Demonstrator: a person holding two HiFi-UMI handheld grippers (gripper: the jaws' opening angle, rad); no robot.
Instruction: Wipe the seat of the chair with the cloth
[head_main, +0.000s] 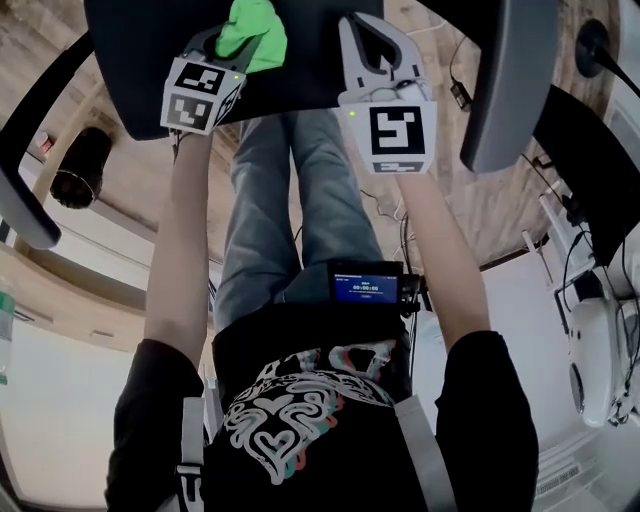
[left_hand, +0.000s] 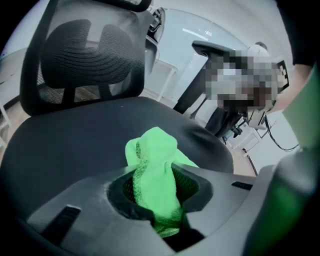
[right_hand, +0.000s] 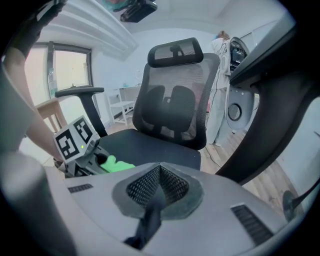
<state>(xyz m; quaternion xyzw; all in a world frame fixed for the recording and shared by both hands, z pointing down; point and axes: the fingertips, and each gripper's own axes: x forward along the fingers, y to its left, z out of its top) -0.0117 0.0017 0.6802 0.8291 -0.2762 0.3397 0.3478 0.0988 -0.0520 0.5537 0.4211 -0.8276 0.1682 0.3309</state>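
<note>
Left claw (left_hand: 159, 197) clamped on bunched green cloth (left_hand: 156, 165), cloth resting on black seat (left_hand: 70, 145) of mesh-backed office chair (right_hand: 175, 100), by its near edge. Right claw (right_hand: 159, 169) pressed together, pinching nothing, held just right of the left one, over the seat.

Beyond the bunched green cloth (left_hand: 155, 170), the black padded chair seat (left_hand: 75, 145) lies bare, so I have open room across it. The black mesh backrest (left_hand: 85, 60) walls its far edge, and grey curved armrests (head_main: 510, 80) flank both sides.
</note>
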